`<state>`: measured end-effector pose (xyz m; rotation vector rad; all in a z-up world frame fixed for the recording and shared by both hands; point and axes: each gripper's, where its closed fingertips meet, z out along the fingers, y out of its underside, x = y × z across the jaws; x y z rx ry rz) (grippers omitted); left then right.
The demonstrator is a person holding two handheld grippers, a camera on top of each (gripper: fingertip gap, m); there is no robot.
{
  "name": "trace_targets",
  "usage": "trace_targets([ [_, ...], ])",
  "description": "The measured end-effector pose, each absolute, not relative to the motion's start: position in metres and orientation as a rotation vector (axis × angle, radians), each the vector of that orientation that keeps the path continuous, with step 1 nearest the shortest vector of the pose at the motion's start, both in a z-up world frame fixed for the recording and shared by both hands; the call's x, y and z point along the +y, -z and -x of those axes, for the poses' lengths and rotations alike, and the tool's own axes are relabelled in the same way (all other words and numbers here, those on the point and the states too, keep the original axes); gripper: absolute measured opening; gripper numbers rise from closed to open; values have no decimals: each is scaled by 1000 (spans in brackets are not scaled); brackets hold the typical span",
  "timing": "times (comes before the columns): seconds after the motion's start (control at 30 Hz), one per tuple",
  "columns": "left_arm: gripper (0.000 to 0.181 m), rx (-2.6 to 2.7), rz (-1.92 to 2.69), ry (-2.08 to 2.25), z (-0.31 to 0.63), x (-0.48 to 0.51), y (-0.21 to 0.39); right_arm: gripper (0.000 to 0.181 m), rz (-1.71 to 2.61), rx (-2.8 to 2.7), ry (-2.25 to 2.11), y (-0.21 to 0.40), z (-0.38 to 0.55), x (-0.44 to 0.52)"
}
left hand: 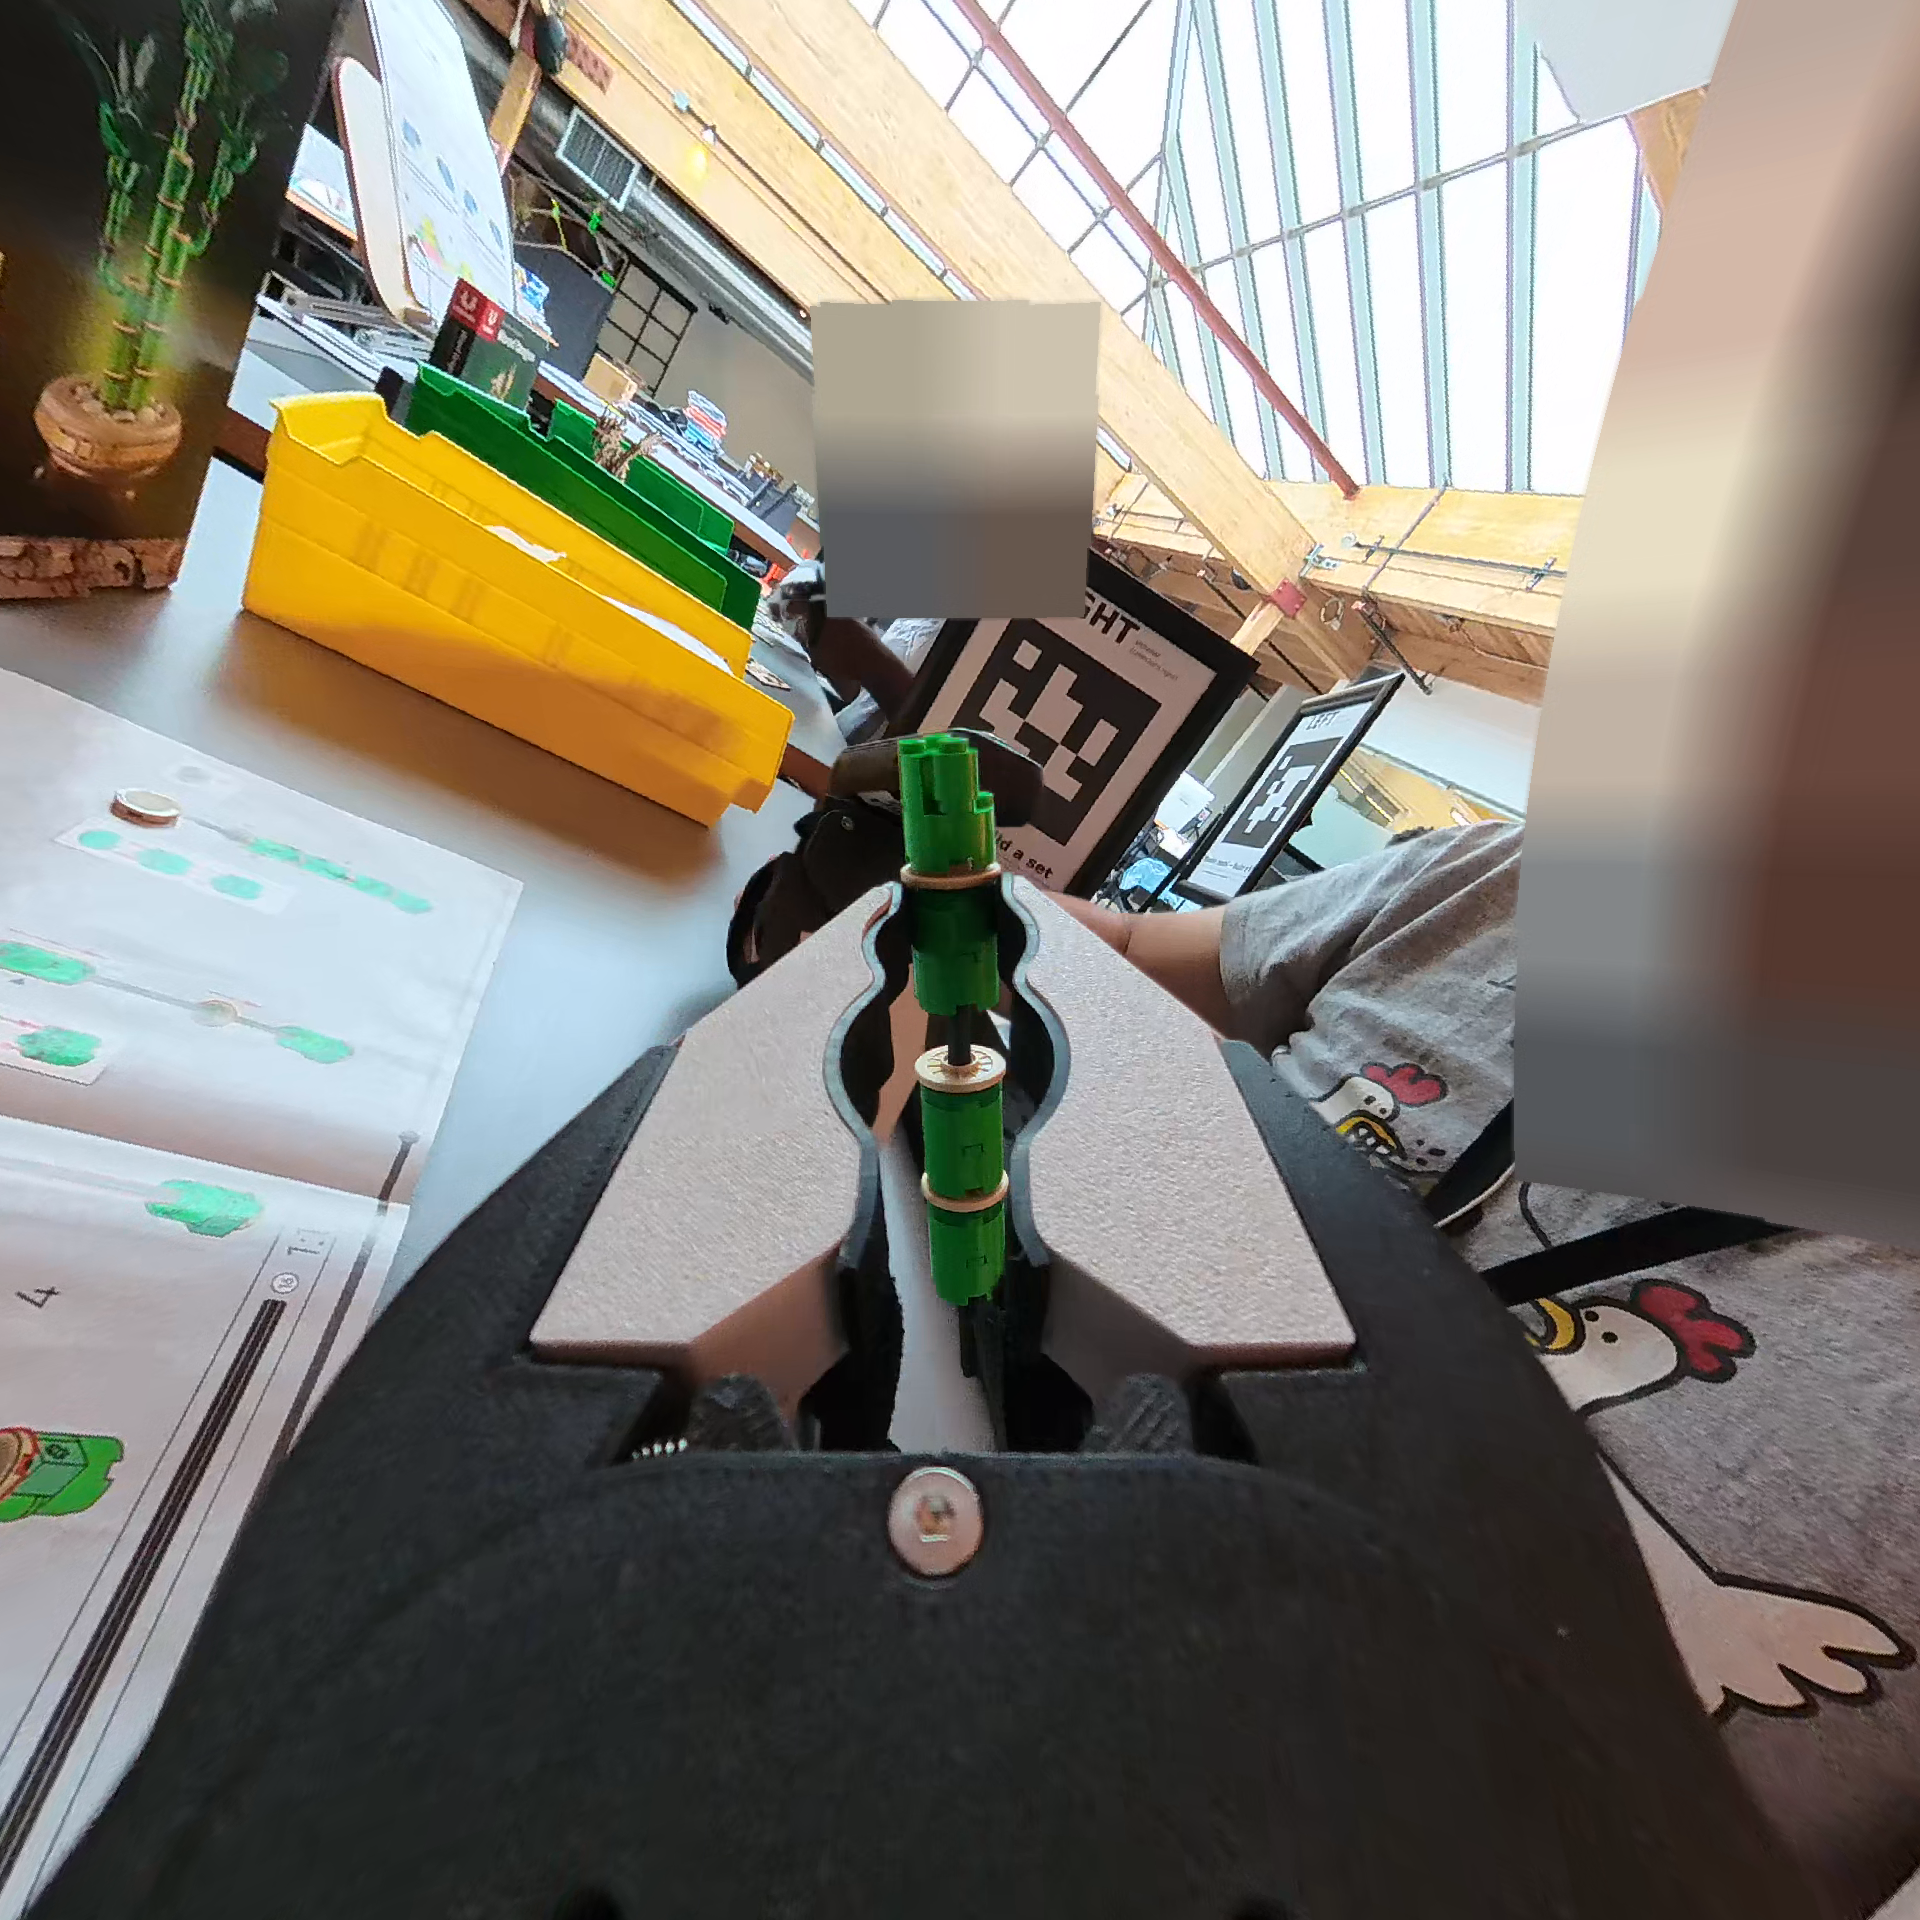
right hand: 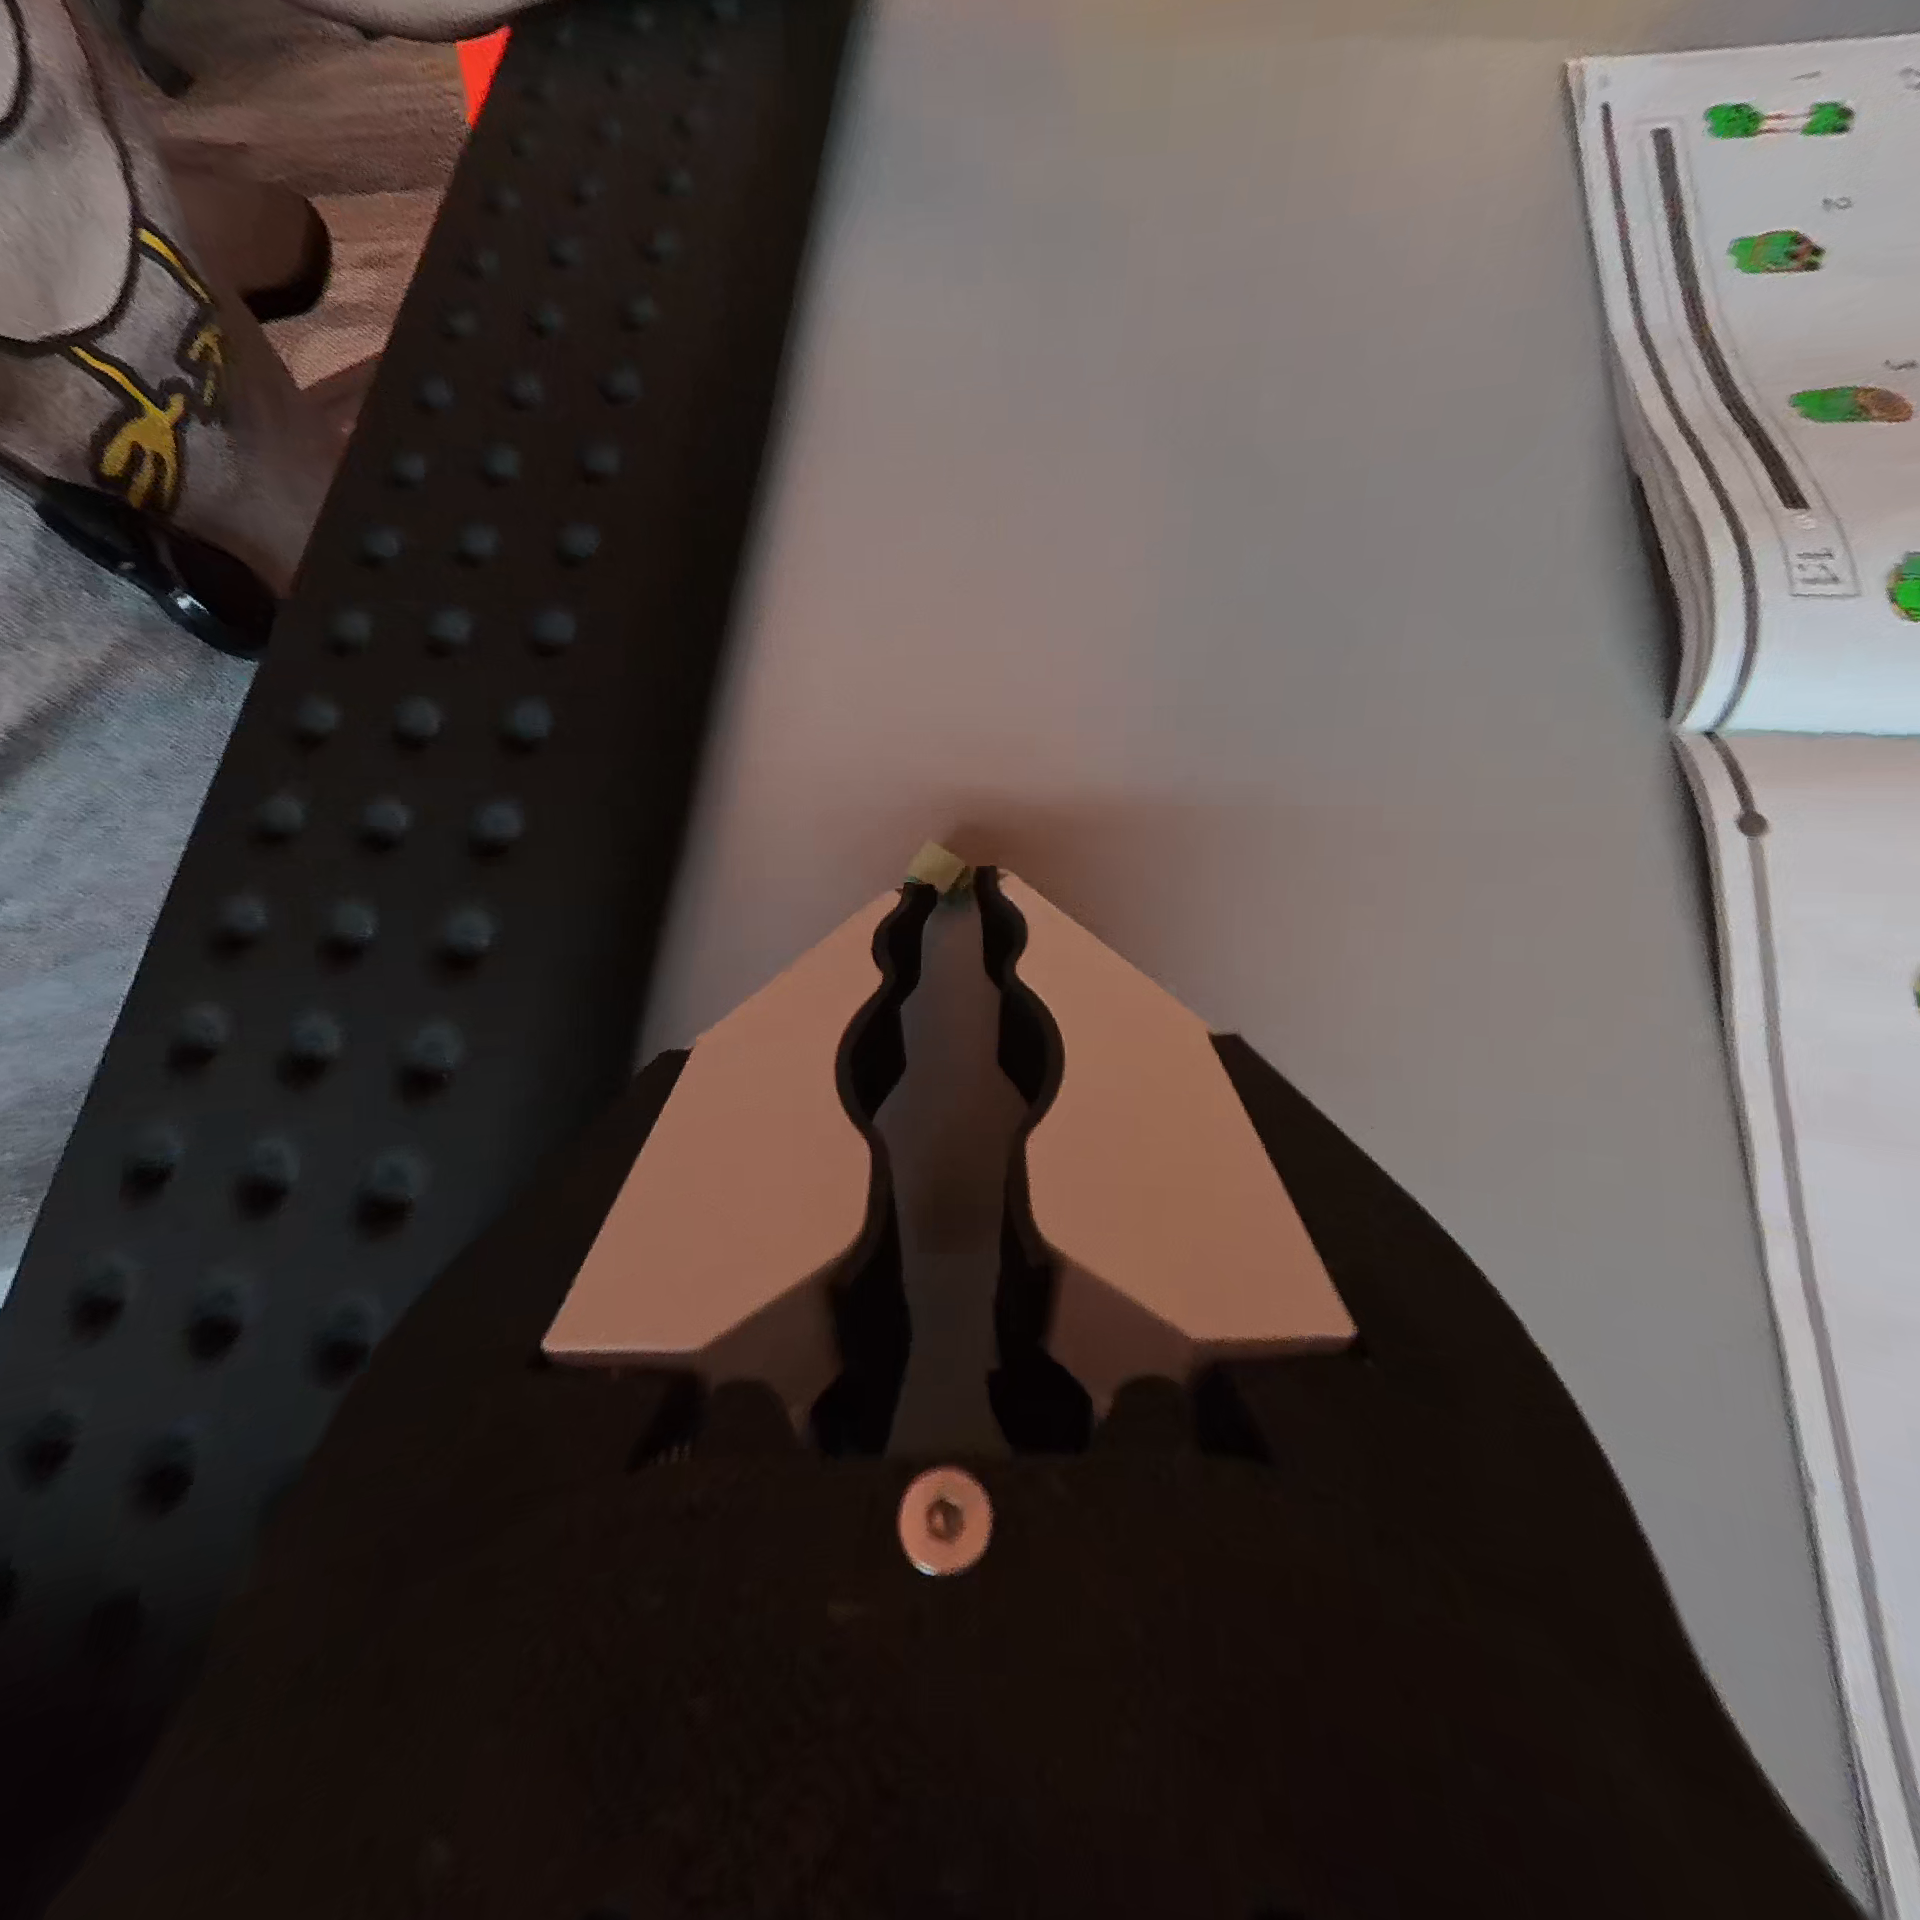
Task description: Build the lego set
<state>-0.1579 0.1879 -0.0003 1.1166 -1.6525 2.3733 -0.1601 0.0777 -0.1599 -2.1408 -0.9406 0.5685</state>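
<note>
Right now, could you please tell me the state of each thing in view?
Left gripper: shut on the green stalk.
Green stalk: partly built, held between the fingers.
Right gripper: shut on a small pale piece.
Instruction booklet: open on the table.
Yellow bin: on the table.

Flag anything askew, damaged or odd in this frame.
One thing: the green stalk clamped in the left hand-held gripper shows a gap partway along, where the black axle is bare between a green segment and the next tan ring, so the pieces aren't seated together there. Nothing looks spilled or broken.
</note>
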Motion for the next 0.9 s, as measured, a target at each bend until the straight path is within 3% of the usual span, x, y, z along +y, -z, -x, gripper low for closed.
trace_targets([
  [0.27, 11, -1642, -1135, -2364, 157, 191, 3, 1, 2178, -930, -664, 164, 181, 94],
  [0.47, 11, -1638, -1136, -2368, 157, 194, 3, 26, 2094, -1012, -616, 159, 184, 90],
  [0.9, 11, -1654, -1157, -2330, 155, 193, 10, 7, 2102, -1029, -724, 160, 190, 92],
])
